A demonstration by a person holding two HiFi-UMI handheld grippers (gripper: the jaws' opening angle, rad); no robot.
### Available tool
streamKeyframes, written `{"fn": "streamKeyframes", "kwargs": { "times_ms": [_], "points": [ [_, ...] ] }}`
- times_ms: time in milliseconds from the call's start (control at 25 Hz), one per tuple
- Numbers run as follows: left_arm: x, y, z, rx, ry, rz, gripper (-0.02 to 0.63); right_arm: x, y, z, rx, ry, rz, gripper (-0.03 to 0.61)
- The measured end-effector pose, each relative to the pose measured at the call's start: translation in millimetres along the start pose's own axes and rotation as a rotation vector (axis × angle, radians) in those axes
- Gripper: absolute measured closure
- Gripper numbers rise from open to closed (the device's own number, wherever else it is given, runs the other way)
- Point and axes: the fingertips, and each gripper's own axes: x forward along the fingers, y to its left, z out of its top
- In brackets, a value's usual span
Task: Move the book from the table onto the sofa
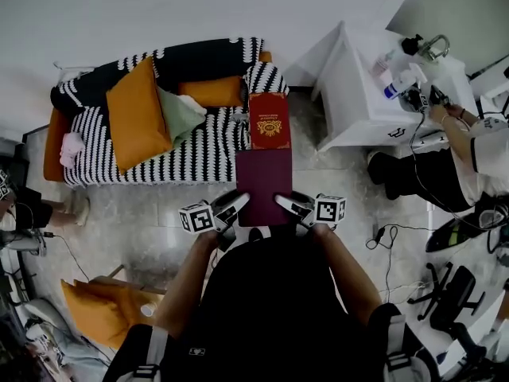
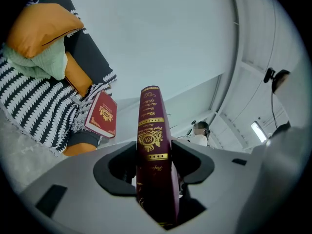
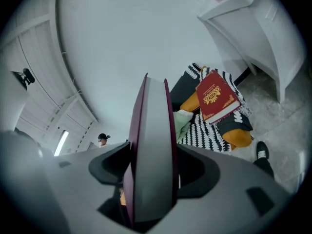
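Observation:
A maroon hardback book [image 1: 264,183] hangs flat between my two grippers, just in front of the sofa [image 1: 183,156] with its black-and-white striped throw. My left gripper [image 1: 236,205] is shut on the book's spine side; in the left gripper view the gold-lettered spine [image 2: 152,130] stands upright between the jaws of the left gripper [image 2: 155,156]. My right gripper [image 1: 287,203] is shut on the opposite side, where the page edge [image 3: 152,135] fills the jaws of the right gripper [image 3: 151,165]. A red book [image 1: 269,121] lies on the sofa's right end, just beyond the maroon one.
Orange cushion [image 1: 139,114] and a green cloth [image 1: 181,111] lie on the sofa. A white table [image 1: 358,94] with bottles stands at right, a seated person [image 1: 445,161] beside it. Cables [image 1: 390,237] cross the floor. Another orange cushion [image 1: 95,309] lies at lower left.

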Motion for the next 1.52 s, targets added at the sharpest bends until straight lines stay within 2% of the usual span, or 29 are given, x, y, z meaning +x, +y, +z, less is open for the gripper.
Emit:
{"fn": "streamKeyframes", "kwargs": {
  "times_ms": [360, 640, 1000, 1280, 1520],
  "points": [
    [61, 24, 60, -0.057, -0.013, 0.055, 0.396, 25, -43, 79, 0.040, 0.090, -0.001, 0.301],
    [108, 43, 86, -0.098, -0.034, 0.097, 0.396, 32, -77, 130, 0.042, 0.183, 0.002, 0.298],
    [139, 54, 120, -0.093, -0.033, 0.133, 0.396, 45, -94, 171, 0.069, 0.214, 0.024, 0.295],
    [152, 75, 137, -0.124, -0.057, 0.154, 0.396, 56, -107, 195, 0.094, 0.201, 0.027, 0.296],
    [156, 78, 151, -0.172, -0.071, 0.102, 0.396, 69, -109, 203, 0.100, 0.177, -0.010, 0.296]
  ]
}}
